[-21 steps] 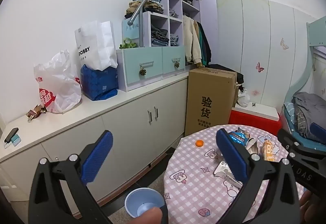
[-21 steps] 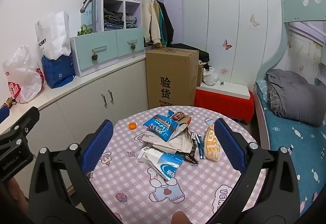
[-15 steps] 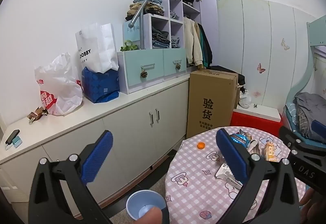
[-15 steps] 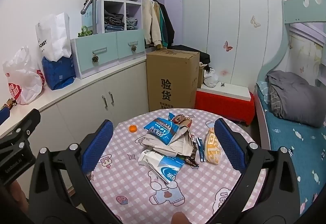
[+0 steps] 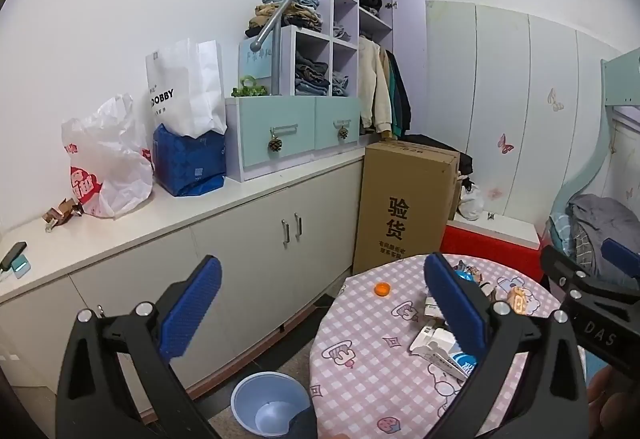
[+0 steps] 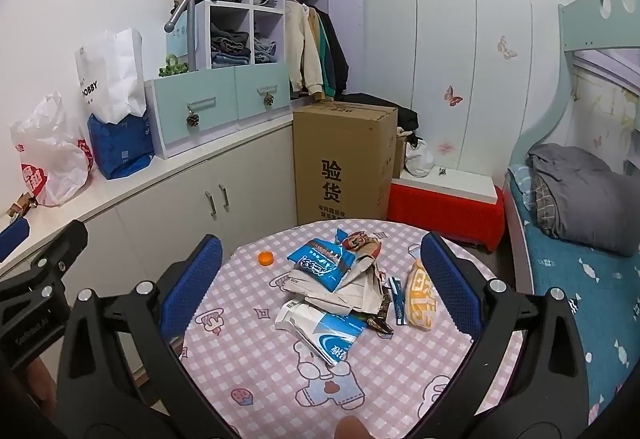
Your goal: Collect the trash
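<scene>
A heap of trash lies on the round table with the pink checked cloth (image 6: 248,359): a blue snack bag (image 6: 322,263), crumpled beige paper (image 6: 360,287), a white and blue wrapper (image 6: 328,331), a yellow snack bag (image 6: 420,295) and, apart to the left, an orange bottle cap (image 6: 266,258). My right gripper (image 6: 320,243) hovers open above the table's near side, framing the heap with nothing between its fingers. My left gripper (image 5: 320,263) hangs open left of the table, over the gap beside the cabinet. A pale blue bin (image 5: 272,403) stands on the floor below it.
A long low cabinet (image 5: 160,215) runs along the left wall, carrying a white plastic bag (image 5: 104,159) and paper bags. A tall cardboard box (image 6: 344,163) and a red box (image 6: 444,203) stand behind the table. A bed (image 6: 580,239) lies at the right.
Both views have shifted a little, so the table sits slightly lower in frame. The trash has not moved and both grippers stay open.
</scene>
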`<state>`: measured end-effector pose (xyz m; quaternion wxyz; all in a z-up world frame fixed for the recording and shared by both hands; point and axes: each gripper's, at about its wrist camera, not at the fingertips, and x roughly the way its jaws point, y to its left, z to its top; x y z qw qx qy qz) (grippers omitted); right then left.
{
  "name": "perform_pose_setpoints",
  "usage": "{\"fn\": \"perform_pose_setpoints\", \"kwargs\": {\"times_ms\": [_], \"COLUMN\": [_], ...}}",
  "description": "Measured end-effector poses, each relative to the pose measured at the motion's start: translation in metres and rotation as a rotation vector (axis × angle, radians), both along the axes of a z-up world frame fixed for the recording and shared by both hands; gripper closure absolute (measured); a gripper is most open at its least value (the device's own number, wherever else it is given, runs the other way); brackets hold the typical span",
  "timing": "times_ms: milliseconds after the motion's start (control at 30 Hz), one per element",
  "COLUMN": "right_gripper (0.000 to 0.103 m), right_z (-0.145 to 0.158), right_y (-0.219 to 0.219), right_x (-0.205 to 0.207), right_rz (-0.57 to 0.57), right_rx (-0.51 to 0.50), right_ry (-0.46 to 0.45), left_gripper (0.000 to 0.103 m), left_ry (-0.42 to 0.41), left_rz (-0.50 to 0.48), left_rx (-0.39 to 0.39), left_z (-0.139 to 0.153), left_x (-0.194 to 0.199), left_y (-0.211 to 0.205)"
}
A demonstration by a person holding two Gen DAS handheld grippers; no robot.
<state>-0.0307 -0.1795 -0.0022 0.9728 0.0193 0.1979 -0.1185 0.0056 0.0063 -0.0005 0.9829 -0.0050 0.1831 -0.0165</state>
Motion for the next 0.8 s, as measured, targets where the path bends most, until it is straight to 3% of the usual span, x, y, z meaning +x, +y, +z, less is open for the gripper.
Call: {"fn": "perform_pose_setpoints", "kwargs": {"times_ms": [800], "right_gripper": [0.006], "right_z": [-0.0017], "right_y": [0.0033], "right_x": [0.0004], "right_rz": [-0.008], "right_rx": [-0.002], "right_ry": [-0.007], "left_gripper": [0.004], "left_ry": [0.0], "left_rz": [-0.007], "left_rx": [-0.003], "left_z": [-0.0059], "left_x": [0.0038], "left_y": [-0.0051]}}
